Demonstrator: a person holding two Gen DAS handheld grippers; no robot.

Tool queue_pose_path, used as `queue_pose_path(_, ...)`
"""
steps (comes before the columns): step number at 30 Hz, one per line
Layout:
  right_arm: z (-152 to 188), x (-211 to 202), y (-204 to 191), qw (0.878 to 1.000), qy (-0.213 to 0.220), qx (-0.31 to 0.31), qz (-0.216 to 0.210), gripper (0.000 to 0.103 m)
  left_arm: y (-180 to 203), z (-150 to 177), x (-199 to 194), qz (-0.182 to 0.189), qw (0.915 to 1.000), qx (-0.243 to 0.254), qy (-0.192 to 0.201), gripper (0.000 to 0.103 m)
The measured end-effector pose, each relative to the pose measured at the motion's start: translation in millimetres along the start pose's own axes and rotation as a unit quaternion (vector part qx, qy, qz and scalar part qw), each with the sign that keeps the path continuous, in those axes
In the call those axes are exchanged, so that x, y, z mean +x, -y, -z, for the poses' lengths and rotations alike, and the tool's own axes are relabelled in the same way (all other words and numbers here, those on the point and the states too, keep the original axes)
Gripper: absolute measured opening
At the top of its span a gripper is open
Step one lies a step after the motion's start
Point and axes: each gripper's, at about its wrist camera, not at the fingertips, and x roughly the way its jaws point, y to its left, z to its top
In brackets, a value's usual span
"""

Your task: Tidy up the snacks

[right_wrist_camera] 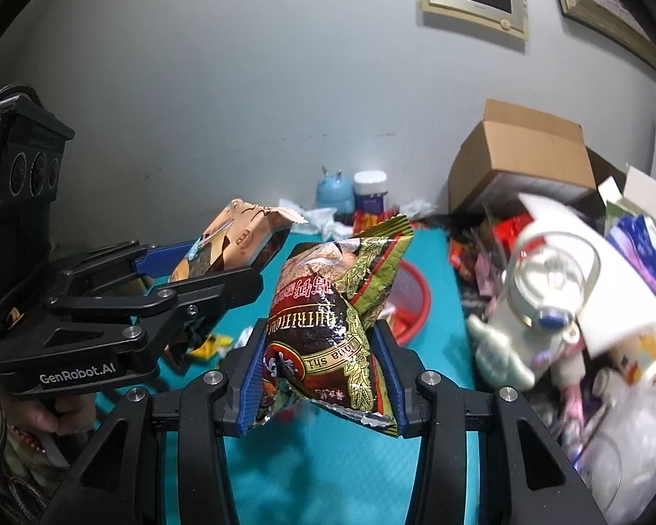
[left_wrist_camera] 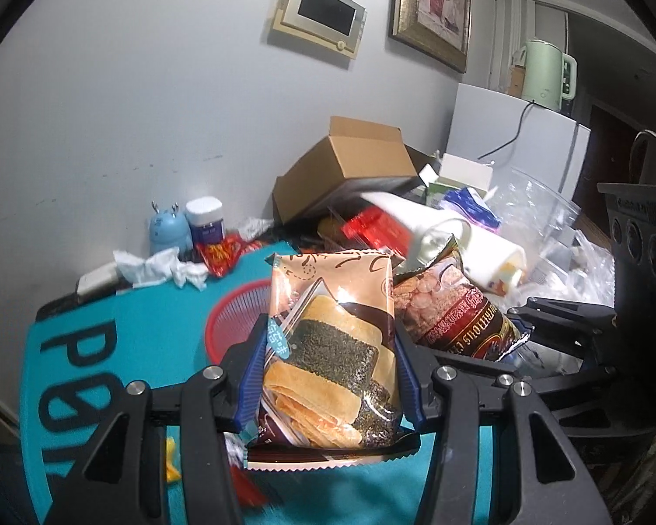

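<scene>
Now the left tongs [left_wrist_camera: 330, 363] clamp a peach rice-cracker packet [left_wrist_camera: 328, 345], and the right tongs [right_wrist_camera: 321, 372] pinch a brown cereal packet [right_wrist_camera: 336, 319]; both packets hang in the air above the teal tabletop [right_wrist_camera: 328, 481]. Beyond them sits the red basket [right_wrist_camera: 409, 302], the likely target. Carry each packet over its rim, then let go low, one at a time.

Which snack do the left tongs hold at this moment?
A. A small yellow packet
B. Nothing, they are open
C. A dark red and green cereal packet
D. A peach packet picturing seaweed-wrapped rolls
D: in the left wrist view, the left tongs clamp the peach packet by its sides above the teal mat, while the dark red and green cereal packet sits in the right tongs.
</scene>
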Motion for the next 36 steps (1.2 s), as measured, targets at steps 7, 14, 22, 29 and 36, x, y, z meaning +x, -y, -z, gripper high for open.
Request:
queue_pose_path(7,-25,37,18,1.0,0.005,0.002,0.007,0.045,-17,-22,31,0.0,0.9999,-0.002,0.012,0.05)
queue_pose_path(14,-35,73,34,1.0,0.002,0.008,0.019,0.045,-32,-35,69,-0.025,0.9995,0.002,0.017,0.05)
queue_pose_path(22,-34,110,48,0.999,-0.015,0.019,0.031,0.045,-55,-29,113,-0.032,0.9991,-0.017,-0.025,0.05)
queue_pose_path(29,-28,138,52,0.998,-0.045,0.018,0.036,0.045,-66,-16,145,-0.032,0.997,-0.023,-0.067,0.05)
queue_pose_path(36,-22,158,58,0.997,-0.069,0.021,0.038,0.045,-72,-7,164,-0.042,0.9936,-0.03,-0.101,0.05)
